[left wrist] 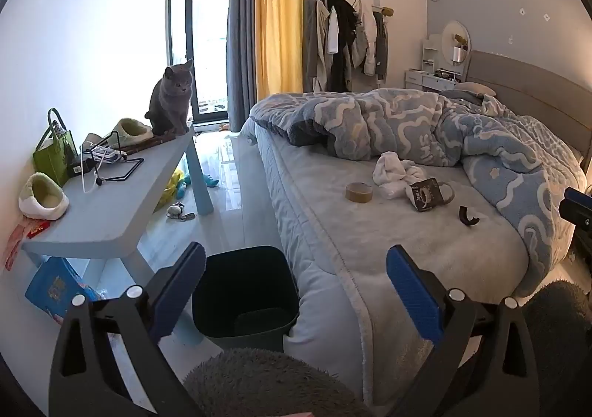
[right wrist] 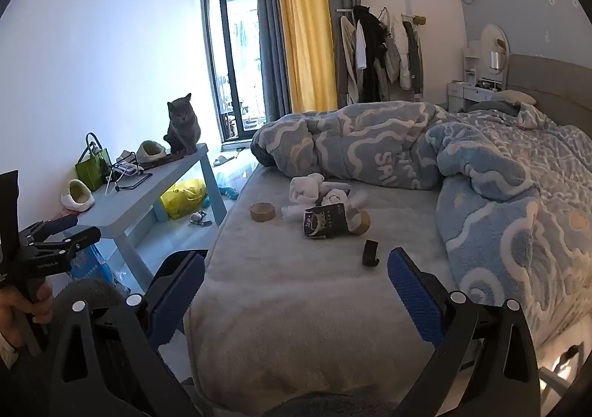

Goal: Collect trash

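Hovering with jaws spread wide and empty, the left gripper (left wrist: 296, 265) hangs above the dark bin (left wrist: 246, 291) beside the bed (left wrist: 407, 254), while the right gripper (right wrist: 296, 269), equally released, faces the crumpled packet (right wrist: 325, 221), tape roll (right wrist: 262, 211) and black hook (right wrist: 370, 252) lying on the bedsheet.

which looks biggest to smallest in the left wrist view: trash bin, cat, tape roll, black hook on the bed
1. trash bin, though nearest the camera
2. cat
3. tape roll
4. black hook
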`<state>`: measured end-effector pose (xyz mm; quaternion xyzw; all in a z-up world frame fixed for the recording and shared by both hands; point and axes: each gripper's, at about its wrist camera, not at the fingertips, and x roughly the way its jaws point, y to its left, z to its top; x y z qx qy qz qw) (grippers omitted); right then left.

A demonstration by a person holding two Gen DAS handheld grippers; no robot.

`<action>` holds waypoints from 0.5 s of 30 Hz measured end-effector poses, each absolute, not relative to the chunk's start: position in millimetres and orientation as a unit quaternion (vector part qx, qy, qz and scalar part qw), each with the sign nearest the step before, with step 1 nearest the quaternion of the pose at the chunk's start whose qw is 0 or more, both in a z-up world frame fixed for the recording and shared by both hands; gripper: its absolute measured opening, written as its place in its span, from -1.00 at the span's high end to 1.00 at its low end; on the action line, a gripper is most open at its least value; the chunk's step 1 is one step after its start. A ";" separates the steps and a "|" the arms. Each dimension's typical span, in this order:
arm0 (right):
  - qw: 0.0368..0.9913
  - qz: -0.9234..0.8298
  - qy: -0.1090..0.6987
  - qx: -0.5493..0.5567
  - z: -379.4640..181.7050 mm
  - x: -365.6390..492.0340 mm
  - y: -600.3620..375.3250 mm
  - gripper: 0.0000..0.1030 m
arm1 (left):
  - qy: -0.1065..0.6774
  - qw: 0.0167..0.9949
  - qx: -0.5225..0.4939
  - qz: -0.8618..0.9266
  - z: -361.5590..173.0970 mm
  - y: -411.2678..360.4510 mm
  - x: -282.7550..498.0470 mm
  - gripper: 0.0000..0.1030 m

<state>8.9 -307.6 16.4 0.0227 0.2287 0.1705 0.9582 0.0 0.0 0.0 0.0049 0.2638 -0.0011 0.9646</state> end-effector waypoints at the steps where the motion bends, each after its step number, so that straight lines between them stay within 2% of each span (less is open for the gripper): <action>1: 0.958 0.171 0.229 0.022 16.4 9.0 -307.5 -0.94 | 0.263 0.965 0.006 -0.001 0.0 -0.1 0.0 -0.94; 15: 0.958 0.170 0.229 0.022 16.8 9.0 -307.4 -0.94 | 0.262 0.965 0.009 0.000 0.0 -0.4 -0.1 -0.94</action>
